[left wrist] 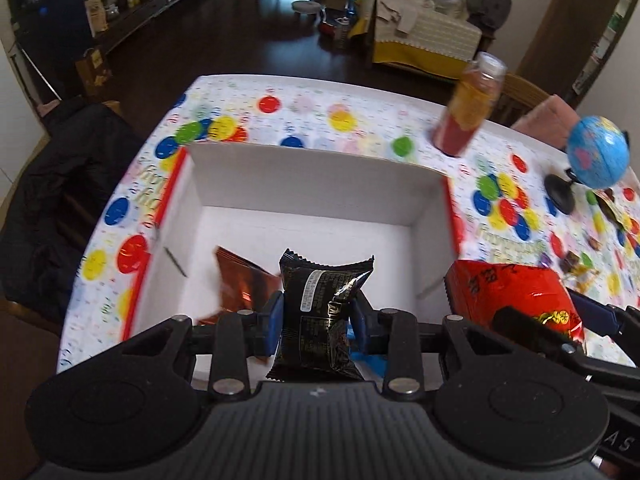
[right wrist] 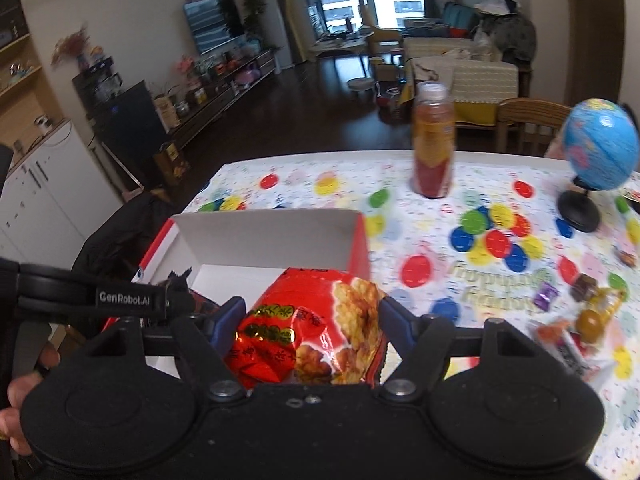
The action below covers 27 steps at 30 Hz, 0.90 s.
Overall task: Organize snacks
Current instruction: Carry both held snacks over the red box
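A white box (left wrist: 312, 184) with red outer sides stands open on the balloon-print tablecloth (left wrist: 304, 120). My left gripper (left wrist: 318, 309) hangs over the box's near part, shut on a black snack packet (left wrist: 324, 280) that stands upright between the blue pads. A shiny brown wrapper (left wrist: 240, 280) lies on the box floor, and something blue shows under the packet. My right gripper (right wrist: 312, 320) is shut on a red snack bag (right wrist: 352, 308), held over the box's (right wrist: 272, 236) near right corner. The red bag (left wrist: 508, 292) shows at the right of the left wrist view.
An orange-red drink bottle (right wrist: 434, 140) stands behind the box. A small blue globe (right wrist: 600, 144) on a black stand sits at the far right. Several loose candies and packets (right wrist: 580, 304) lie right of the box. A dark jacket (left wrist: 60, 200) hangs off the table's left side.
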Each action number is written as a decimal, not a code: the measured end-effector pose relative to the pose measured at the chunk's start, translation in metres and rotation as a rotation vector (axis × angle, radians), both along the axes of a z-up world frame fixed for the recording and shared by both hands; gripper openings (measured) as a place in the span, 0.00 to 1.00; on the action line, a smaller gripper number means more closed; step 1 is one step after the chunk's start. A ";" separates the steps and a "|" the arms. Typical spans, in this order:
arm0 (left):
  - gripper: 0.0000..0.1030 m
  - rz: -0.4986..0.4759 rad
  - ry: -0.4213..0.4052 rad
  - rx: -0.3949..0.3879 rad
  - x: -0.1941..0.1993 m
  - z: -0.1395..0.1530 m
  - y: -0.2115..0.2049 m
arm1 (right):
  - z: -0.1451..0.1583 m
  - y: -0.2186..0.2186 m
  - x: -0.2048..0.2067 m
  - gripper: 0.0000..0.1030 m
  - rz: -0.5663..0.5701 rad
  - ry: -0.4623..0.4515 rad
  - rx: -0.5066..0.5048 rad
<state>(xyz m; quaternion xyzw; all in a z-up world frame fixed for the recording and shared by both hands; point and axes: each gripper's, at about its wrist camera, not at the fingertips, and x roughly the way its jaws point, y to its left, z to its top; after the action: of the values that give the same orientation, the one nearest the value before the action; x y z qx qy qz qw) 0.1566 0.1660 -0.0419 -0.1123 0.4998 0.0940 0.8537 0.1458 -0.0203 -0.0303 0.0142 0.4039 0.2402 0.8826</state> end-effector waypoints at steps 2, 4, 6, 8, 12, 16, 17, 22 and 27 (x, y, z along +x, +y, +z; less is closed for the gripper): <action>0.33 0.013 0.010 0.011 0.006 -0.004 0.012 | -0.005 0.014 0.006 0.68 0.012 0.012 -0.002; 0.33 0.018 0.015 0.023 0.012 -0.007 0.025 | -0.010 0.027 0.011 0.68 0.020 0.017 -0.009; 0.33 0.027 0.019 0.036 0.020 -0.010 0.036 | -0.015 0.038 0.016 0.68 0.031 0.021 -0.013; 0.33 0.023 0.021 0.043 0.028 -0.014 0.046 | -0.022 0.048 0.022 0.68 0.045 0.030 -0.022; 0.33 0.007 0.044 0.043 0.046 -0.030 0.059 | -0.034 0.067 0.028 0.68 0.078 0.044 -0.058; 0.33 -0.019 0.072 0.048 0.063 -0.047 0.064 | -0.048 0.083 0.034 0.68 0.107 0.053 -0.108; 0.33 -0.027 0.078 0.052 0.067 -0.050 0.065 | -0.052 0.087 0.036 0.68 0.110 0.056 -0.119; 0.33 -0.069 0.107 0.056 0.081 -0.063 0.062 | -0.067 0.098 0.041 0.68 0.124 0.079 -0.161; 0.34 -0.110 0.155 0.054 0.091 -0.074 0.057 | -0.077 0.102 0.042 0.69 0.119 0.118 -0.181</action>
<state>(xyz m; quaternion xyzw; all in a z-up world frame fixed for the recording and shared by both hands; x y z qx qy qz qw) 0.2475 0.2234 -0.1164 -0.0540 0.5669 0.0689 0.8191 0.1883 0.0815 -0.1074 -0.0755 0.4755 0.2536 0.8390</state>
